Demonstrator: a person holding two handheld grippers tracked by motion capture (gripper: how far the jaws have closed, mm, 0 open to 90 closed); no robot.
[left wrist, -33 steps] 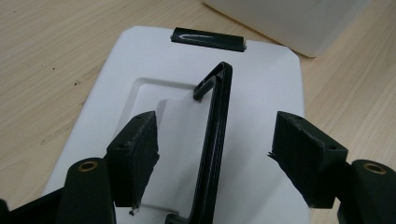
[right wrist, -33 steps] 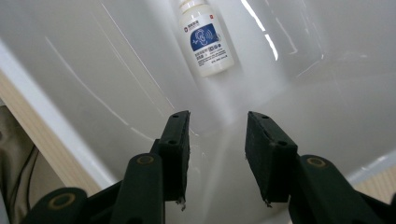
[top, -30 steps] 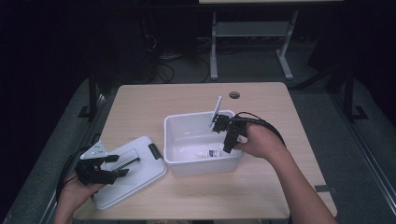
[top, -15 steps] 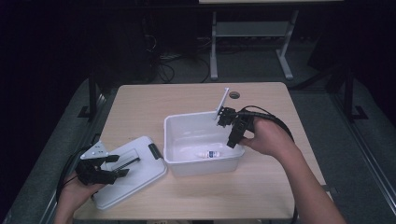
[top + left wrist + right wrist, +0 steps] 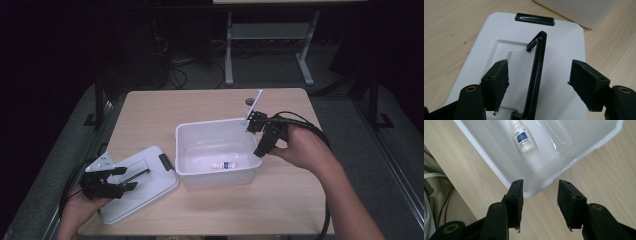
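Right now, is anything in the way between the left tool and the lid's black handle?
Nothing visible. The left tool is open, its jaws on either side of the raised black handle of the white lid, not pressing it.

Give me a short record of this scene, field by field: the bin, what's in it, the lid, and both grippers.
bin: white plastic bin, open, on the wooden table
contents: small white dropper bottle with a blue label lying on the bin floor
lid: white plastic lid with a black handle, flat on the table left of the bin
left gripper: open, astride the lid's handle
right gripper: open, jaws just opening, nothing between them, above the bin's rim
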